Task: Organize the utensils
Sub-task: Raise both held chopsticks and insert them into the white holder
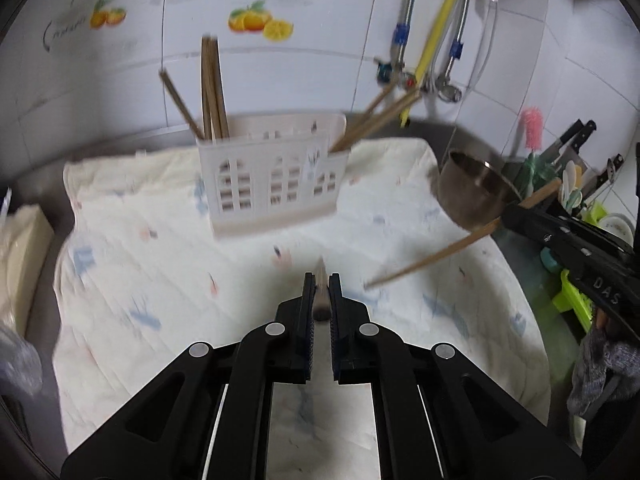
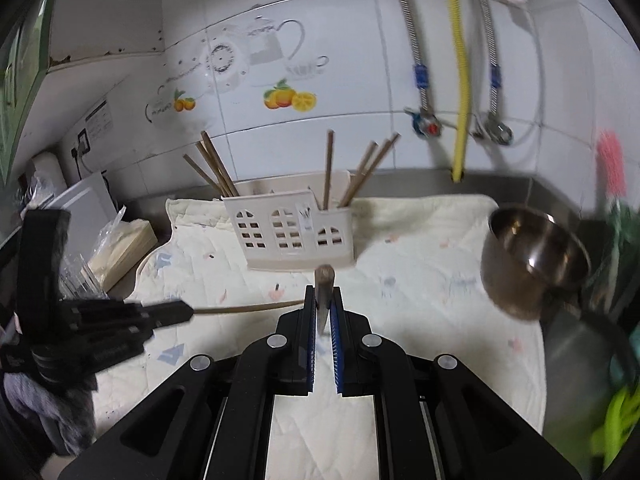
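Already several chopsticks (image 2: pixel 218 172) stand in the holder (image 2: pixel 292 232) at twelve o'clock. Your left gripper (image 1: pixel 320 296) and right gripper (image 2: pixel 324 304) each pinch one chopstick, still to drop in.

I hold two chopsticks, one (image 1: pixel 321 292) in my left jaws, one (image 2: pixel 324 288) in my right; eight more stand in one holder (image 2: pixel 292 232); one steel bowl (image 2: pixel 532 256).

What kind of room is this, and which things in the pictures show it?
Most likely a home kitchen, at a steel counter. A tiled wall carries fruit and teapot decals, water hoses hang from it, and a metal bowl and a chopstick holder stand nearby.
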The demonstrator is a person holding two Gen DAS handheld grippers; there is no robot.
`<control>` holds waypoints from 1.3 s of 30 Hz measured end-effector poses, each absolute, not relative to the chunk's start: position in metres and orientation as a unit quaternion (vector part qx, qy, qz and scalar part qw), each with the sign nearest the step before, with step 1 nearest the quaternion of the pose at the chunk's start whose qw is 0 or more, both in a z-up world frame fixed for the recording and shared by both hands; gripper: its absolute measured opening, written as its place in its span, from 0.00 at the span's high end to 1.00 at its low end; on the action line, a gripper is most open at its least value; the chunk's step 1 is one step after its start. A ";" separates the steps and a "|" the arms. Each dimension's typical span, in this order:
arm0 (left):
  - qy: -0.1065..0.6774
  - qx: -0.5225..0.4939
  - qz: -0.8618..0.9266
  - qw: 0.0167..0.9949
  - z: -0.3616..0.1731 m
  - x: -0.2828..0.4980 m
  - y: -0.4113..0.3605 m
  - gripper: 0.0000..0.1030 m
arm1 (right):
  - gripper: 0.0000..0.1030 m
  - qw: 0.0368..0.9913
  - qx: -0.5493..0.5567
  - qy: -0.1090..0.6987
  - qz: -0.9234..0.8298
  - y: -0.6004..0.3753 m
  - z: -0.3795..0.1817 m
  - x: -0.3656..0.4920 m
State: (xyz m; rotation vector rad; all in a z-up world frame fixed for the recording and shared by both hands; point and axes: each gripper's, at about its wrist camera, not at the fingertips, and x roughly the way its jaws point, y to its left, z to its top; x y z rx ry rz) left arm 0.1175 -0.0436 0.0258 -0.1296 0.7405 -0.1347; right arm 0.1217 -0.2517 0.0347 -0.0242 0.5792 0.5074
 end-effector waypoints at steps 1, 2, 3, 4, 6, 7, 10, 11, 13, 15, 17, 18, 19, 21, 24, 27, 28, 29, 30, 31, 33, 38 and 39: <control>0.359 -0.064 -0.067 0.929 0.030 0.122 -0.040 0.95 | 0.93 0.926 -0.017 0.283 0.249 -0.249 0.037 0.125; 0.358 -0.065 -0.067 0.929 0.033 0.124 -0.039 0.95 | 0.93 0.925 -0.026 0.283 0.250 -0.246 0.042 0.130; 0.356 -0.067 -0.068 0.929 0.038 0.129 -0.035 0.95 | 0.93 0.925 -0.033 0.283 0.253 -0.243 0.047 0.133; 0.356 -0.068 -0.069 0.930 0.041 0.132 -0.033 0.95 | 0.93 0.924 -0.037 0.281 0.256 -0.240 0.052 0.137; 0.354 -0.073 -0.072 0.930 0.049 0.138 -0.028 0.95 | 0.93 0.923 -0.041 0.279 0.262 -0.237 0.062 0.142; 0.350 -0.074 -0.074 0.931 0.056 0.142 -0.024 0.95 | 0.93 0.923 -0.044 0.277 0.265 -0.236 0.067 0.144; 0.337 -0.067 -0.074 0.936 0.075 0.148 -0.021 0.95 | 0.93 0.921 -0.044 0.271 0.277 -0.231 0.085 0.153; 0.332 -0.067 -0.075 0.938 0.082 0.151 -0.020 0.95 | 0.93 0.920 -0.042 0.268 0.282 -0.230 0.092 0.157; 0.323 -0.067 -0.076 0.941 0.095 0.156 -0.017 0.95 | 0.93 0.920 -0.042 0.262 0.289 -0.226 0.103 0.162; 0.311 -0.066 -0.074 0.945 0.111 0.161 -0.014 0.95 | 0.93 0.921 -0.041 0.255 0.293 -0.222 0.116 0.168; 0.300 -0.066 -0.072 0.949 0.127 0.168 -0.010 0.95 | 0.93 0.921 -0.038 0.249 0.296 -0.219 0.127 0.175; 0.295 -0.066 -0.069 0.951 0.133 0.171 -0.009 0.95 | 0.93 0.921 -0.037 0.247 0.298 -0.217 0.132 0.178; 0.288 -0.066 -0.067 0.953 0.140 0.175 -0.007 0.95 | 0.93 0.921 -0.036 0.244 0.302 -0.215 0.138 0.182; 0.271 -0.066 -0.064 0.958 0.156 0.181 -0.004 0.95 | 0.93 0.920 -0.031 0.243 0.306 -0.212 0.146 0.188; 0.242 -0.064 -0.055 0.966 0.179 0.192 0.000 0.95 | 0.93 0.926 -0.037 0.229 0.299 -0.207 0.160 0.197; 0.223 -0.069 -0.047 0.971 0.195 0.205 0.006 0.95 | 0.93 0.929 -0.037 0.224 0.293 -0.204 0.171 0.210; 0.215 -0.068 -0.040 0.973 0.201 0.211 0.009 0.95 | 0.93 0.930 -0.036 0.222 0.291 -0.203 0.174 0.214; 0.210 -0.069 -0.036 0.975 0.204 0.216 0.011 0.95 | 0.93 0.931 -0.033 0.221 0.289 -0.202 0.178 0.219; 0.208 -0.070 -0.034 0.975 0.205 0.220 0.012 0.95 | 0.93 0.931 -0.030 0.220 0.288 -0.201 0.181 0.225; 0.205 -0.071 -0.031 0.976 0.207 0.225 0.014 0.95 | 0.93 0.931 -0.024 0.221 0.289 -0.201 0.183 0.230; 0.201 -0.064 -0.015 0.977 0.205 0.234 0.017 0.95 | 0.93 0.932 -0.017 0.219 0.289 -0.199 0.187 0.240; 0.212 -0.075 -0.002 0.974 0.189 0.253 0.031 0.95 | 0.93 0.939 -0.017 0.210 0.273 -0.189 0.187 0.265; 0.215 -0.079 0.000 0.974 0.186 0.256 0.034 0.95 | 0.93 0.939 -0.017 0.211 0.271 -0.187 0.185 0.269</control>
